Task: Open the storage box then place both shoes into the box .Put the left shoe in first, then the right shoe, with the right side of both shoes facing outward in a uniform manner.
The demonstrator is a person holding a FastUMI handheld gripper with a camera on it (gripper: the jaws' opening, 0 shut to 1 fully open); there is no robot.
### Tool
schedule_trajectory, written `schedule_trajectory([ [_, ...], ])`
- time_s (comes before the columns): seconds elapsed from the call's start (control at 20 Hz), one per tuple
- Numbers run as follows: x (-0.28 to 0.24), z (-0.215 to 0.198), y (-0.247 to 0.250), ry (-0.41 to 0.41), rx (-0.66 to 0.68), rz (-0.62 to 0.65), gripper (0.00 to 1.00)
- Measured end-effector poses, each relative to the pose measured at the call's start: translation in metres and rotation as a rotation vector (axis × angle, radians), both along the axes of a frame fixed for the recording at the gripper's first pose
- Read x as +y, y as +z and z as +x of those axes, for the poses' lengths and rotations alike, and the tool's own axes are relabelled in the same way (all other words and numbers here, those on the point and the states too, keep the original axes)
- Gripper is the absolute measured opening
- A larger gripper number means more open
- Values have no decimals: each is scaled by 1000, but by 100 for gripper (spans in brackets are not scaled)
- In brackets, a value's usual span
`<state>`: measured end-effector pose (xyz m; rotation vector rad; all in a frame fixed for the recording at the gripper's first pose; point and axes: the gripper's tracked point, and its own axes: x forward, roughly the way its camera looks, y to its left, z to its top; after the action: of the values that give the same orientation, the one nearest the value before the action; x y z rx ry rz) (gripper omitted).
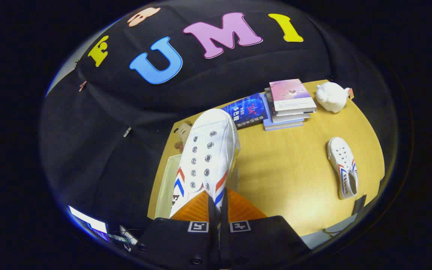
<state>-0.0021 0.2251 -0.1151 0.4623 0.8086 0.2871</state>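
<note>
The tool [218,204] is clamped on a white shoe [208,150], its two fingers [197,210] nearly together with a thin part of the shoe's side pinched between them. This held shoe has metal eyelets and red and blue chevron stripes, and it stretches away from the fingers with its toe pointing toward the far end of the worktop [287,168]. Just beneath it, on the near left part of the worktop, a pale storage box [163,187] shows its rim and a wall; whether it stands open is hard to tell, since the shoe covers most of it. The second shoe [343,167], with matching stripes, lies flat on the worktop well apart to the right. Beyond the held shoe a dark blue book [248,109] lies beside a stack of books [289,103], and a white figurine [332,96] sits near the far edge.
</note>
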Motion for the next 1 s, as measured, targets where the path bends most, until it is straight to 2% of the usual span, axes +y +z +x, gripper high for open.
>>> schedule_trajectory([
  [0.15,45,-2,-6,48,16,14,6],
  [0.35,98,-5,-40,94,96,8,6],
  [0.7,146,-2,-109,133,210,-115,6],
  [1.0,158,3,-167,140,304,-286,6],
])
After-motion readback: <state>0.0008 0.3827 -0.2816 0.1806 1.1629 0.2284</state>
